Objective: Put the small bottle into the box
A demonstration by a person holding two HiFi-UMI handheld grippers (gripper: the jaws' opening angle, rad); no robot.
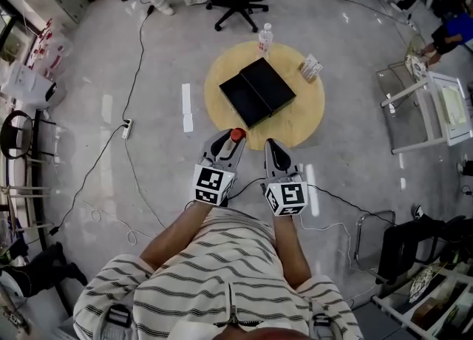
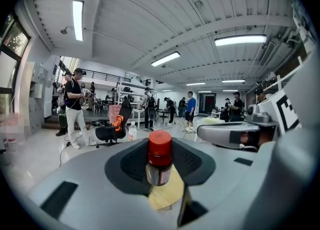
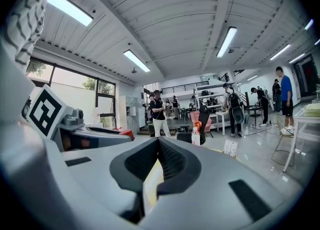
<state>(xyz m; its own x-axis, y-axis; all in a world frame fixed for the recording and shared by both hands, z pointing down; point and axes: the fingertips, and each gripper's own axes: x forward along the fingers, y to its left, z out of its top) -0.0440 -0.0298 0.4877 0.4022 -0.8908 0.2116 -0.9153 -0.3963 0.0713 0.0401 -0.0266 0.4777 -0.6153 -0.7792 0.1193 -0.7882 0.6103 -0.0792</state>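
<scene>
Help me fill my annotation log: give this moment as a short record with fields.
left gripper: shut on small bottle, red cap up
right gripper: shut, nothing between the jaws
box: black, open, on the round table
progress: small bottle held short of the box, not yet inside
also on table: water bottle at the far edge

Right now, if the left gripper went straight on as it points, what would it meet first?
Probably the black box on the round table, though the left gripper may pass above it.
</scene>
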